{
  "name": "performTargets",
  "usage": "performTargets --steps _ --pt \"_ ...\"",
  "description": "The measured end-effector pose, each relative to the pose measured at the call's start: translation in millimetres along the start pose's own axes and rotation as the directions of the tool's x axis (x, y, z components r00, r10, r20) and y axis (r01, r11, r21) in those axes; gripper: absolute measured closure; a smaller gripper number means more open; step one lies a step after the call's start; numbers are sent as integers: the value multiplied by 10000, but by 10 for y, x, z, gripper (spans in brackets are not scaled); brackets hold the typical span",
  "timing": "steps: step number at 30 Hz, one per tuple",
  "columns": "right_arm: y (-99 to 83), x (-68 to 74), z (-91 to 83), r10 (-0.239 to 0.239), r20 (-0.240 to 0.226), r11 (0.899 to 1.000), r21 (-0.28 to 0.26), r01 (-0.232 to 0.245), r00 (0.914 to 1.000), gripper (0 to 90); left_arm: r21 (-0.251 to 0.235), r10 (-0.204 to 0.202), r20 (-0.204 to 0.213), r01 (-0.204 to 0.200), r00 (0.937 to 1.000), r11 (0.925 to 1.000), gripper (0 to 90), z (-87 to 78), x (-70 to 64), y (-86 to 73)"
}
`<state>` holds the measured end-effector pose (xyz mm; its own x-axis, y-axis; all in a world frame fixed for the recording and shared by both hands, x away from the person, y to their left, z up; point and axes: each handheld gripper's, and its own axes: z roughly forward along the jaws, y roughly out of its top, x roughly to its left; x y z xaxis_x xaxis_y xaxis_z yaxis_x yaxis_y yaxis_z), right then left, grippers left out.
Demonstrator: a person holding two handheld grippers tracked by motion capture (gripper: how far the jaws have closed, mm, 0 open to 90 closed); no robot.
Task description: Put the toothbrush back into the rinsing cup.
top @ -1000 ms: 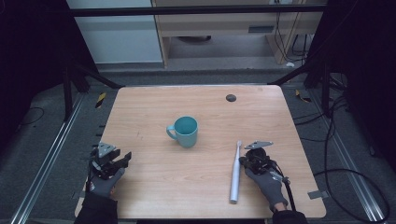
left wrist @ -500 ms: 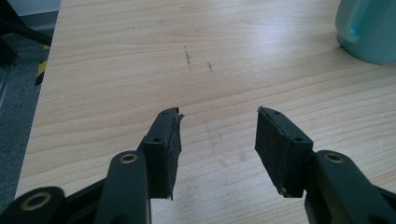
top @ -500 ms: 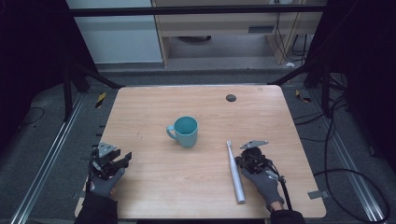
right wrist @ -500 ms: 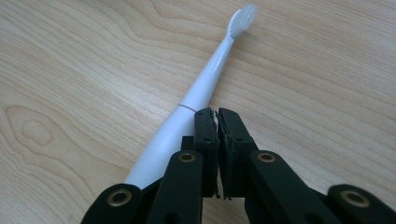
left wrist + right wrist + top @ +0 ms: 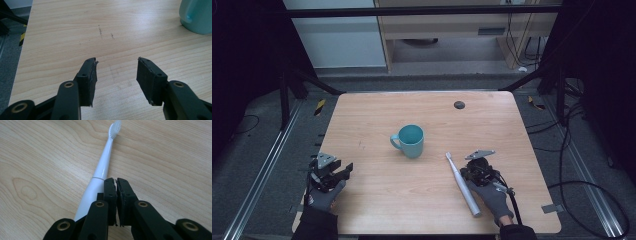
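White toothbrush has swung, head now toward the cup, lying just left of the right gripper (jaws pressed together, empty); nudging continues.

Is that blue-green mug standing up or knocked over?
Upright: the mug stands on the table with its round mouth facing up and its handle at the side.

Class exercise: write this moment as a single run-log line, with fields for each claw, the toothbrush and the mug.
left claw: open, over bare table | right claw: shut, beside toothbrush, not gripping | toothbrush: flat on table | mug: upright, centre
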<state>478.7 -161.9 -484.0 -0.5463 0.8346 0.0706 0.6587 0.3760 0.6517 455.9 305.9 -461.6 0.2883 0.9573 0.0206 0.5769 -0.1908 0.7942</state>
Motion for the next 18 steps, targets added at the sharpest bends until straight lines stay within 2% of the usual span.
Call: performTargets --steps 12,18 --pt "8 35 11 -202 -71 9998 53 203 9998 861 7 14 -1 -14 10000 10000 495 1 0 0" --pt "26 11 -66 -42 36 9997 -248 43 10000 836 -18 1 17 -1 10000 10000 493 -1 1 1"
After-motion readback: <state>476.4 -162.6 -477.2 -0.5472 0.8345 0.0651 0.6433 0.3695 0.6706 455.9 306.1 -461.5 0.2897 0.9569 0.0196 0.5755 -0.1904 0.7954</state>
